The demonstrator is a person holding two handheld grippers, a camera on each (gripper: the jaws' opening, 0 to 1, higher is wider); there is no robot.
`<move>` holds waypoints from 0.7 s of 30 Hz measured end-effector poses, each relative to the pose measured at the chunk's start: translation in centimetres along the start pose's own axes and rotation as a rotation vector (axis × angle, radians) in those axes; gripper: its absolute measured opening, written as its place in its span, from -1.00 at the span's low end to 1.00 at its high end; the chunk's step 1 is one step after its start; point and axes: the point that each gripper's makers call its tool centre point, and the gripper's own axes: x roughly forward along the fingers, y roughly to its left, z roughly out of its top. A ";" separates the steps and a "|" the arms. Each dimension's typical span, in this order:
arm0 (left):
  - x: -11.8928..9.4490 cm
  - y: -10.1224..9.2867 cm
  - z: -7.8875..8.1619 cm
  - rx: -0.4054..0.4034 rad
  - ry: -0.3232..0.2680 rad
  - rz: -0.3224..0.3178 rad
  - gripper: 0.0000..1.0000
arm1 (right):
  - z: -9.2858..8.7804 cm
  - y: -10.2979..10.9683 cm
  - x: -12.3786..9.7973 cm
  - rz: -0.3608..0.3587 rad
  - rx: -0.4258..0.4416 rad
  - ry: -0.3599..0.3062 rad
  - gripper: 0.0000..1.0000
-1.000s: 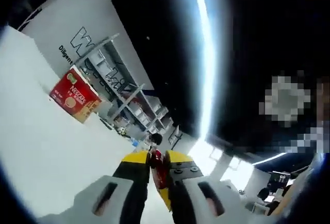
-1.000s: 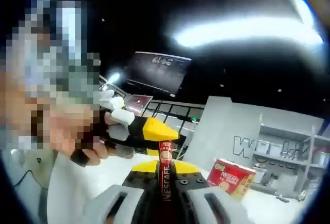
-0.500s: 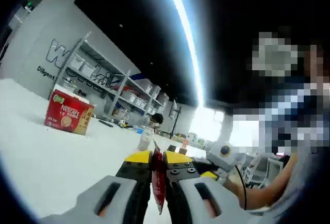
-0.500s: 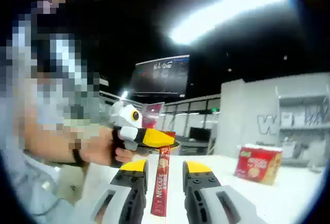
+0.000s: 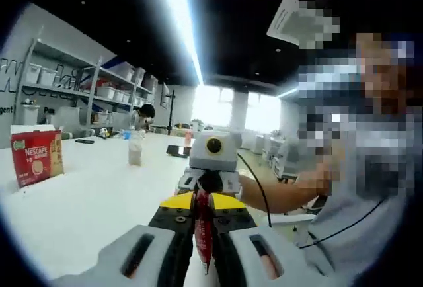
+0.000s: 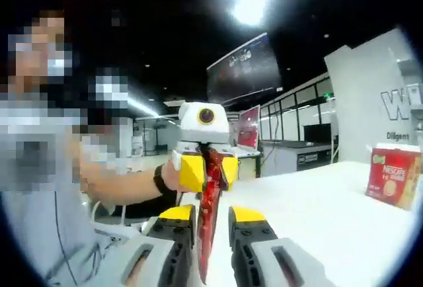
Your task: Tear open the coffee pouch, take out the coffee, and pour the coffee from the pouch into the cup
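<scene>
Left tool (image 5: pixel 203 202) pinches the red coffee pouch (image 6: pixel 209 207), held mid-air above the white tabletop (image 5: pixel 79 201). Right tool (image 6: pixel 205 213) sits parted around the pouch's lower end.

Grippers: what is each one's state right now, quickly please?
Left gripper: shut on the red coffee pouch.
Right gripper: open, fingers either side of the pouch, not clamping it.

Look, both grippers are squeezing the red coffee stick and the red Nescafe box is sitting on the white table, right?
Not quite. In the right gripper view the right gripper is open around the coffee stick; the left gripper alone is squeezing it. The Nescafe box does sit on the white table.
</scene>
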 end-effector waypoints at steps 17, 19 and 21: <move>-1.8 0.3 -0.5 -0.033 -0.151 0.101 -0.38 | 1.8 -1.2 -1.5 -0.072 0.058 -0.076 -0.88; -2.0 0.2 -1.8 -0.041 -0.149 0.113 -0.38 | 2.2 -1.5 -1.7 -0.080 0.065 -0.090 -0.89; -1.6 0.1 -2.9 -0.035 -0.136 0.129 -0.38 | 2.8 -2.0 -1.8 -0.092 0.071 -0.112 -0.90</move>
